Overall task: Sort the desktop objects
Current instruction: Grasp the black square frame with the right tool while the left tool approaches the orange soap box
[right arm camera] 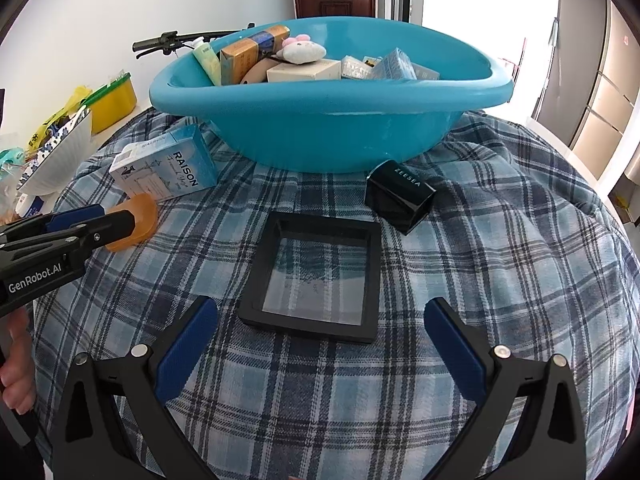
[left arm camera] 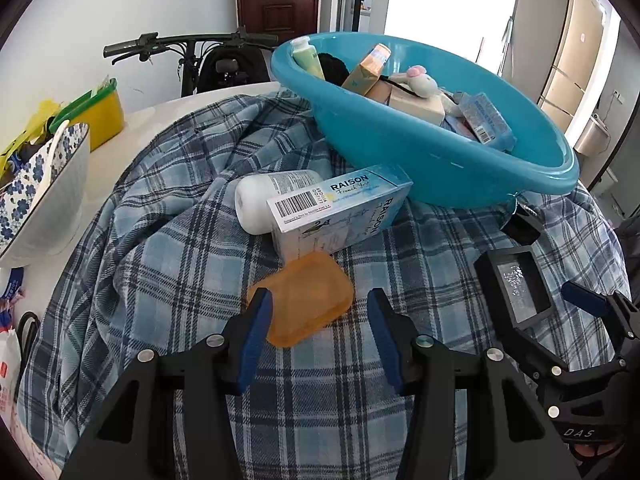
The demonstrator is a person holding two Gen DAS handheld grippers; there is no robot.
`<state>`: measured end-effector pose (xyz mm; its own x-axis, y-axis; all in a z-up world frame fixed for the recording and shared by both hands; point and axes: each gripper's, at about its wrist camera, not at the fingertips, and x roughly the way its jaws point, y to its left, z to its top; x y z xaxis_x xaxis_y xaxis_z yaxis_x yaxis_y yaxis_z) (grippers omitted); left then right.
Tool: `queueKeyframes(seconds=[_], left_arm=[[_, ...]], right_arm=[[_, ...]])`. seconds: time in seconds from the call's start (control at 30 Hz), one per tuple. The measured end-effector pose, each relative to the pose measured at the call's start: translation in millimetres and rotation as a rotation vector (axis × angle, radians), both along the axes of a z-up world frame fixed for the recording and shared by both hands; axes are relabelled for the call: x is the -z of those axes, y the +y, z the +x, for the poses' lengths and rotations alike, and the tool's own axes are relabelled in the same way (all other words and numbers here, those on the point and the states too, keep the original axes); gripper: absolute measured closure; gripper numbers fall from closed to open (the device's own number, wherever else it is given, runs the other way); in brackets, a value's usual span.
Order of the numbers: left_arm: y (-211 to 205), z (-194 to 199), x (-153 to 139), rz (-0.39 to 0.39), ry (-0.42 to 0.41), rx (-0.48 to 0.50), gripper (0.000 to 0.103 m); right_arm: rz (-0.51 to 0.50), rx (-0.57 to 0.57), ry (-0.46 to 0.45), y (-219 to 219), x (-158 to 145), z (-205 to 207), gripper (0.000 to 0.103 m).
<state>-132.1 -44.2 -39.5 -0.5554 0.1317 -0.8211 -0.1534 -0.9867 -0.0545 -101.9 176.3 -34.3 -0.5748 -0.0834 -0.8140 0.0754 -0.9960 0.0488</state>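
Note:
A teal basin holding several boxes, a tube and a plush toy stands at the back of the plaid cloth. My left gripper is open, its fingers either side of the near end of an orange soap case. Behind the case lie a light blue RAISON box and a white bottle. My right gripper is open, just in front of a flat black frame case. A black ZEESEA box lies beyond the frame.
A blue floral bowl and a yellow container stand at the left on the white table. Packets lie at the left edge. A bicycle stands behind the table.

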Motion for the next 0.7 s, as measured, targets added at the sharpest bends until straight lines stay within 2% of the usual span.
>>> queueKeyframes(seconds=[0.43,0.53,0.7], left_arm=[[2.6,-6.9,4.5,-0.027,0.007,0.012,0.049],[2.8,-7.9,4.9,-0.011,0.006,0.025,0.019],[1.3,-10.4,5.5,0.056,0.001,0.069,0.018]], right_arm=[[0.006,0.025,-0.019,-1.0,12.4,-9.1,0.001],[0.007,0.029,-0.023,0.8,14.6,-10.1,0.001],[0.053,0.011,0.001,-3.6,14.0,-7.1,0.013]])
